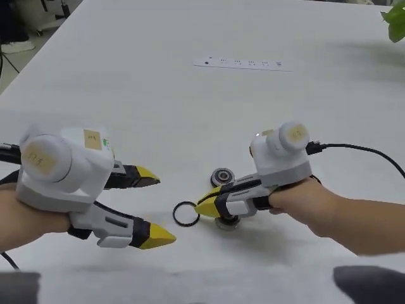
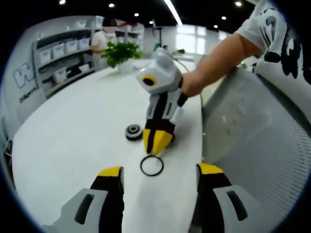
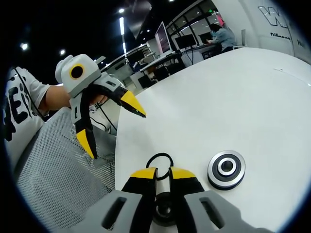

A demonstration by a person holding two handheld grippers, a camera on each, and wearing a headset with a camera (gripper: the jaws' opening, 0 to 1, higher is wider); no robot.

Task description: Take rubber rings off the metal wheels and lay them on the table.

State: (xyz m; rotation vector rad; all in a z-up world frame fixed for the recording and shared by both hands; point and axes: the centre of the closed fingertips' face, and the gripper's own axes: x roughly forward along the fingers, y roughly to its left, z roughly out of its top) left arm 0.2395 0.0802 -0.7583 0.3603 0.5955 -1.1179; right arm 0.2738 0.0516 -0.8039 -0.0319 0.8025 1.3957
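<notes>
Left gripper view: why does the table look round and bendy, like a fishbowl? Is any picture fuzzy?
Left gripper view: the fisheye lens bends the edge of the table into a curve, and ceiling lights glare as bright spots. Right gripper view: same bending, darkness above, the rubber ring sharp. Head view: straight lines, soft even light, faint shadows, the left gripper slightly fuzzy.

An open-plan office or lab: shelves of white bins point(image 2: 60, 60), rows of monitors point(image 3: 162, 38), ceiling spotlights point(image 2: 111, 5).
</notes>
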